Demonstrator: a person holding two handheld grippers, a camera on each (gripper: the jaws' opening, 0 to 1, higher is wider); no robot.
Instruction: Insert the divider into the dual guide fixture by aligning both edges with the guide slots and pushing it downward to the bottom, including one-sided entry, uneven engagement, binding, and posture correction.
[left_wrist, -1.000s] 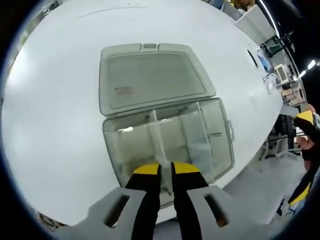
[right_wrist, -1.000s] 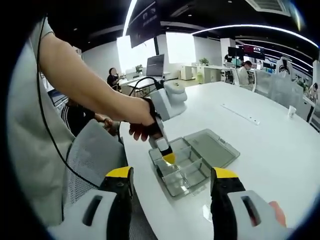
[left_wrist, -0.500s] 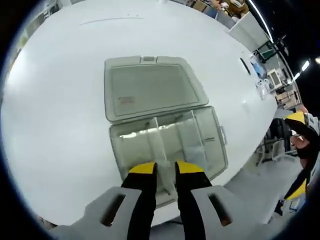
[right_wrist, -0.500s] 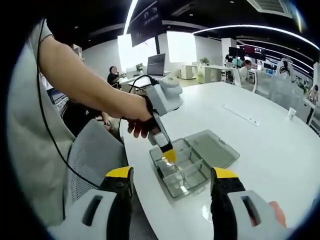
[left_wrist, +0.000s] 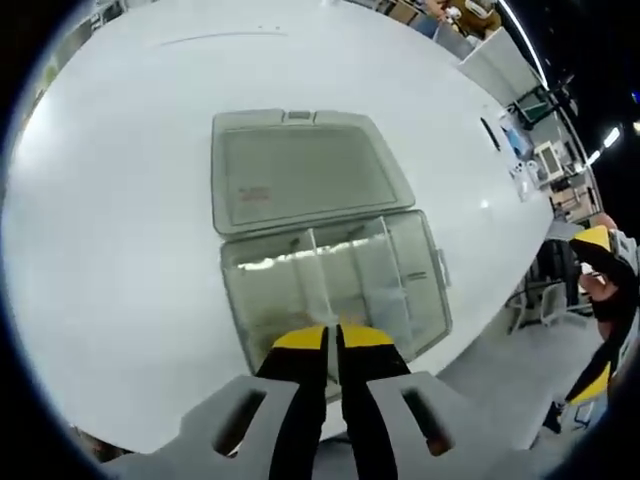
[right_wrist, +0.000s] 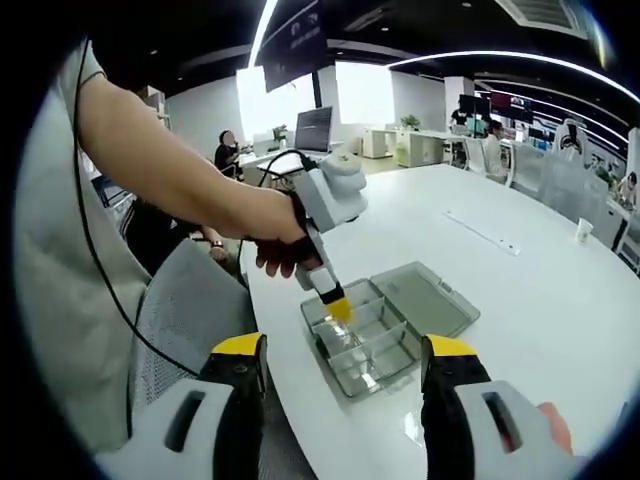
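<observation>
**Operator:** Left gripper view, item one: my left gripper (left_wrist: 331, 340), yellow-tipped jaws nearly together, only a thin slit between them. It hangs over the near wall of the clear compartment box (left_wrist: 335, 285). Whether a clear divider sits in that slit I cannot tell; the plastic is too transparent there.

**Checker:** And the box itself?

**Operator:** Item two: box on the white table (left_wrist: 110, 220), near its edge. Lid (left_wrist: 305, 165) thrown fully open, lying flat on the far side of the tray. Upright clear partitions (left_wrist: 395, 275) stand inside the tray, splitting it into compartments.

**Checker:** Right side?

**Operator:** Item three, right gripper view: my right gripper (right_wrist: 345, 370), jaws spread wide, nothing between them, held well back from the box (right_wrist: 385, 330). Same view lists the left gripper (right_wrist: 335, 305) pointing down with its yellow tip at the tray's near-left end, gripped by a hand (right_wrist: 285, 250) on a bare forearm.

**Checker:** Surroundings?

**Operator:** Item four: a grey mesh chair back (right_wrist: 185, 305) beside the table; a seated person (right_wrist: 225, 150) at a far desk; long ceiling light strips (right_wrist: 500, 55).
</observation>
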